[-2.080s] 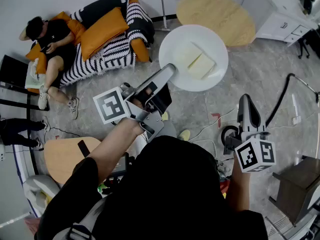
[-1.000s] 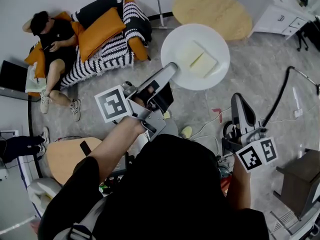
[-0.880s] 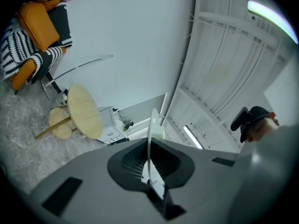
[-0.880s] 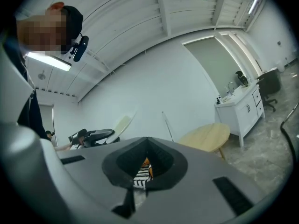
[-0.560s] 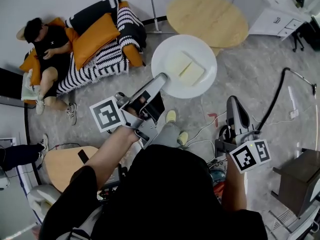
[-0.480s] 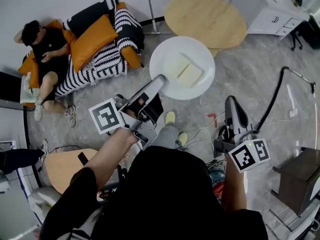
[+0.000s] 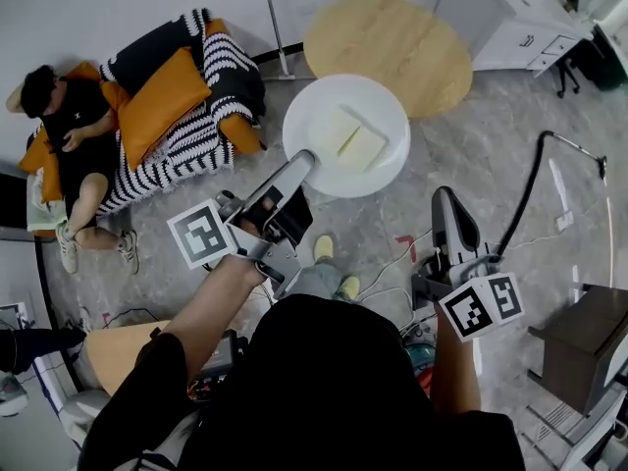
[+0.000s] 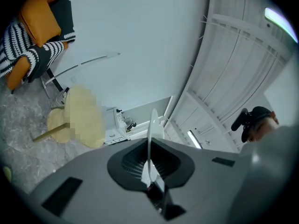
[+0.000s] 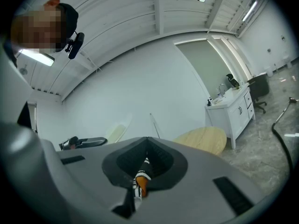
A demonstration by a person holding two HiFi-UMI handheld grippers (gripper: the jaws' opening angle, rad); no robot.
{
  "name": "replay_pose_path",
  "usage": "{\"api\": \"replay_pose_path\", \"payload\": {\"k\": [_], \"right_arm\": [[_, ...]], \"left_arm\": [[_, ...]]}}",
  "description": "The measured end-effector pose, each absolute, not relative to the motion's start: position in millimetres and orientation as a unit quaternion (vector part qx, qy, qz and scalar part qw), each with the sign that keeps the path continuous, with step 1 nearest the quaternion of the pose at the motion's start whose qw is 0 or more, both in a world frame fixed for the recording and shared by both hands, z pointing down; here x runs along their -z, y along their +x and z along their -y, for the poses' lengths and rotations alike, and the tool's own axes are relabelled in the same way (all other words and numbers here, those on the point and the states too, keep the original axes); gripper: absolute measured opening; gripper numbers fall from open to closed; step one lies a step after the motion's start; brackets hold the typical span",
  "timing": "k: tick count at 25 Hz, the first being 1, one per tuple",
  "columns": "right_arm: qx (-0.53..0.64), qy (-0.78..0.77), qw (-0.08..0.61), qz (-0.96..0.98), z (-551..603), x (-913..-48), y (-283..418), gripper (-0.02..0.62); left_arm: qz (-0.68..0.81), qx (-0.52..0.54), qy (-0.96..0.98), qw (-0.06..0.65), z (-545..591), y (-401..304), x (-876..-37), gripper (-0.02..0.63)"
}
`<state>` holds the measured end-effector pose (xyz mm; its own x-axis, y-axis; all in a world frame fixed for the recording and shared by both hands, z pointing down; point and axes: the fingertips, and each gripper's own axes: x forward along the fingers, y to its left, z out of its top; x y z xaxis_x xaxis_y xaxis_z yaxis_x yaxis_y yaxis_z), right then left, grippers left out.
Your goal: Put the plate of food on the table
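Holds white plate (image 7: pixel 334 106), loaded with two pale flat food slices (image 7: pixel 361 148), by its rim in clenched left tongs (image 7: pixel 302 158), in the air near round wooden bench (image 7: pixel 392 37), with right tongs (image 7: pixel 446 204) closed on nothing.

Glossy white plate (image 7: pixel 385 101); pale wood-grain round table (image 7: pixel 392 42); mottled grey stone-look floor (image 7: pixel 481 175).

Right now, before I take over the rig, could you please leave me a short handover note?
Left gripper: shut on the rim of the white plate, food on it.
Right gripper: shut, holding nothing.
The plate hangs over the floor, just short of the round wooden table.
Done: plate picked up.
Left: set it on the table, release.
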<state>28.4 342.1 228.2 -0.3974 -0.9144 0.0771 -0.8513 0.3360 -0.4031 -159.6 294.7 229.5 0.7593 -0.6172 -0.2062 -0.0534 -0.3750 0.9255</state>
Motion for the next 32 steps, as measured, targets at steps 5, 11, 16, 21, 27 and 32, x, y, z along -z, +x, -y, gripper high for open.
{"api": "replay_pose_path", "payload": {"k": [5, 11, 16, 21, 27, 32], "right_arm": [[0.191, -0.553, 0.069, -0.808, -289, -227, 24, 0.008], [0.203, -0.565, 0.059, -0.798, -247, -237, 20, 0.008], [0.201, -0.565, 0.056, -0.798, -240, -235, 17, 0.008], [0.202, -0.566, 0.050, -0.798, -238, -237, 11, 0.008], [0.198, -0.566, 0.044, -0.799, -237, -237, 12, 0.008], [0.200, -0.572, 0.043, -0.794, -234, -238, 19, 0.008]], "left_arm": [[0.205, 0.273, 0.780, 0.525, -238, -164, -236, 0.015], [0.211, 0.261, 0.774, 0.537, -196, -167, -243, 0.017], [0.198, 0.272, 0.779, 0.529, -197, -173, -251, 0.017], [0.183, 0.285, 0.777, 0.530, -198, -169, -243, 0.017], [0.177, 0.291, 0.778, 0.528, -198, -168, -239, 0.017], [0.179, 0.290, 0.776, 0.530, -197, -169, -241, 0.017]]}}
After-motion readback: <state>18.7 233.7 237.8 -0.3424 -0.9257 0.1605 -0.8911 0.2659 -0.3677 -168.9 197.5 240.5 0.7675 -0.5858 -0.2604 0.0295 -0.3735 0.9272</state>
